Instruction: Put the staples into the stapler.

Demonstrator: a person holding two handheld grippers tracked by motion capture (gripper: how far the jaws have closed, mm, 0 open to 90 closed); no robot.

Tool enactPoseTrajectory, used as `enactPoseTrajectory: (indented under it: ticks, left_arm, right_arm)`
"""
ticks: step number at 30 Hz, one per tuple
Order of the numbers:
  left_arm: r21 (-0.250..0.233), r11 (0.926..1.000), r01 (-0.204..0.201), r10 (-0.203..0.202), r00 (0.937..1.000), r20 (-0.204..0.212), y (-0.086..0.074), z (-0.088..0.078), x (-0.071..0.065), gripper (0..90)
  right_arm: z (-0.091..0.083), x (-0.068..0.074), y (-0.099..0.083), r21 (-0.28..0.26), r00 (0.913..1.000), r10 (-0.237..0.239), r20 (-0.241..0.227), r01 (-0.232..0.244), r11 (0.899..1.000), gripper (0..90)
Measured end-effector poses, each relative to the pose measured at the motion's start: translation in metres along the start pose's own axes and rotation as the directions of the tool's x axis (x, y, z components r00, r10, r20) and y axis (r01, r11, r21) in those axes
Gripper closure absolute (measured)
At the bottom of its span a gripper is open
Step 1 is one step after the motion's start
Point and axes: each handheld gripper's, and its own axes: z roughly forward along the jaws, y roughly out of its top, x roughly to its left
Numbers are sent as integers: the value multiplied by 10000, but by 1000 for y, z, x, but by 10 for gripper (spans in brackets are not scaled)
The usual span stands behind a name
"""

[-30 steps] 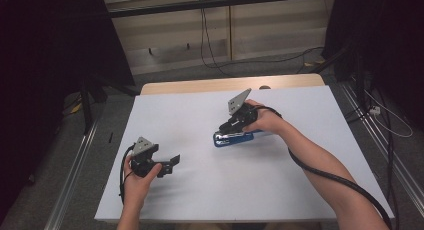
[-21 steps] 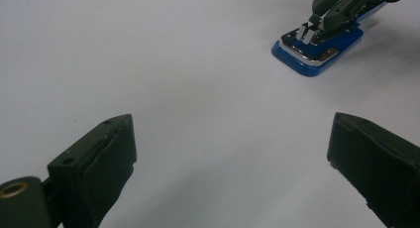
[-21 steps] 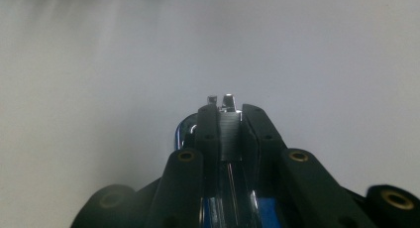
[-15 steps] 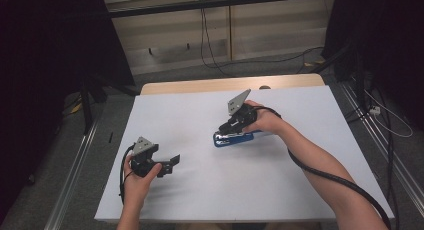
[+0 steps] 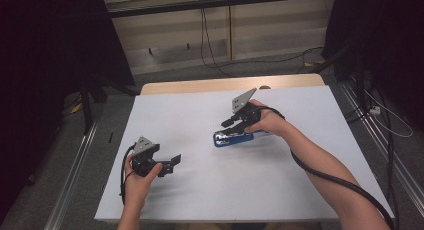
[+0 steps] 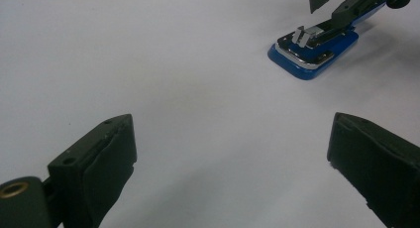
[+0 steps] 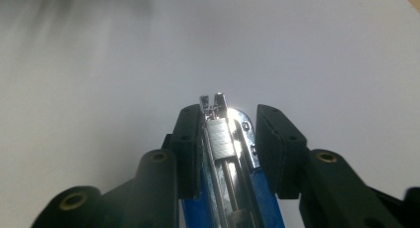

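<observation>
Blue stapler (image 5: pixel 233 138) lies flat mid-bench (image 5: pixel 200 115), top swung up, staple track showing. Right hand-held gripper (image 7: pixel 229 139) straddles it; jaws have just been opening, left pad by the track, right pad w/ a gap. Left hand-held gripper (image 5: pixel 172 162) released, wide apart, well away at front left.

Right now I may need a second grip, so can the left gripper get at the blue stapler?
Probably yes: bare white table lies between the open left gripper and the blue stapler, though the right gripper straddles it.
</observation>
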Motion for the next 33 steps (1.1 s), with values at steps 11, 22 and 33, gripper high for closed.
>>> enactPoseTrajectory:
  ticks: [11,22,33]
  left_arm:
    - [0,9999,-118,118,9994,334,5,8,-7,54]
    - [44,9997,-261,258,9981,564,8,19,-12,55]
    - [-110,9993,-356,363,9967,729,14,21,-14,56]
  right_arm:
    - [-27,12,-15,-599,9801,1431,1375,-1359,9889,400]
    - [-55,25,-35,-788,9333,2451,2623,-2324,9694,217]
    - [-74,40,-43,-976,8949,2777,3494,-2600,9607,154]
